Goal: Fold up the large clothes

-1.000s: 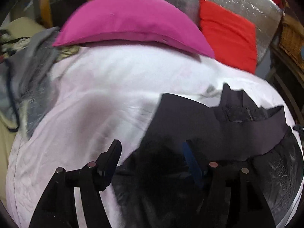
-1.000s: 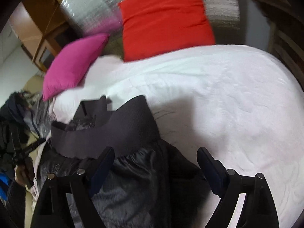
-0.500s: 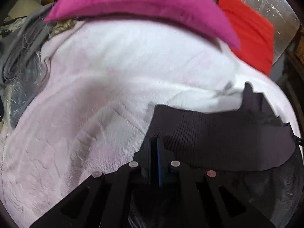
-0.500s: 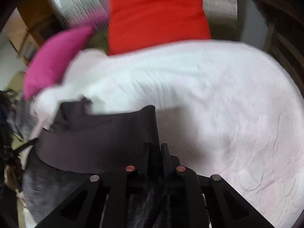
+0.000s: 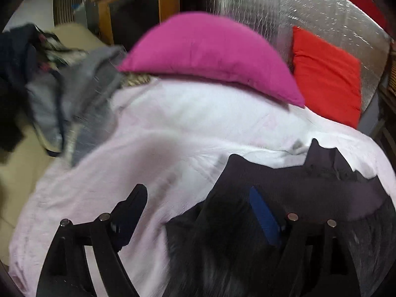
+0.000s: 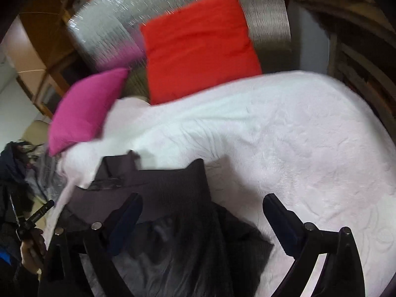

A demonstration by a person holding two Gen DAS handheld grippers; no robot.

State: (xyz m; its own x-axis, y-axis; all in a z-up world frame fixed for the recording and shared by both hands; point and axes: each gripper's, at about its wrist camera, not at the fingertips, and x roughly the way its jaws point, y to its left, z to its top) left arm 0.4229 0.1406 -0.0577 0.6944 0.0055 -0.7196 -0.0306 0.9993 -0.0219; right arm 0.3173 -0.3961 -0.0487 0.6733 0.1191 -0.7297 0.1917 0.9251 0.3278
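A dark jacket with a ribbed hem band [image 5: 284,183] lies on the white bedspread [image 5: 198,128], the band turned towards the cushions. My left gripper [image 5: 196,193] hovers over the band's left end with its jaws opening. Its right finger is above the dark cloth and its left finger above bare bedspread, and no pad presses on anything. In the right wrist view the same jacket [image 6: 160,185] spreads under my right gripper [image 6: 203,198]. Its jaws are also opening, astride the band's right corner and clear of the fabric.
A pink cushion [image 5: 210,57] and a red cushion [image 5: 326,79] lean on a silver foil headboard [image 5: 297,7]. Grey and dark clothes [image 5: 74,94] are heaped left of the bed, with a wooden cabinet [image 5: 133,7] behind. A hand [image 6: 29,247] shows at the lower left.
Both grippers stood open a second ago and were shut at the ribbed hem half a second ago. Now both are open again and have drawn back and up from the jacket.
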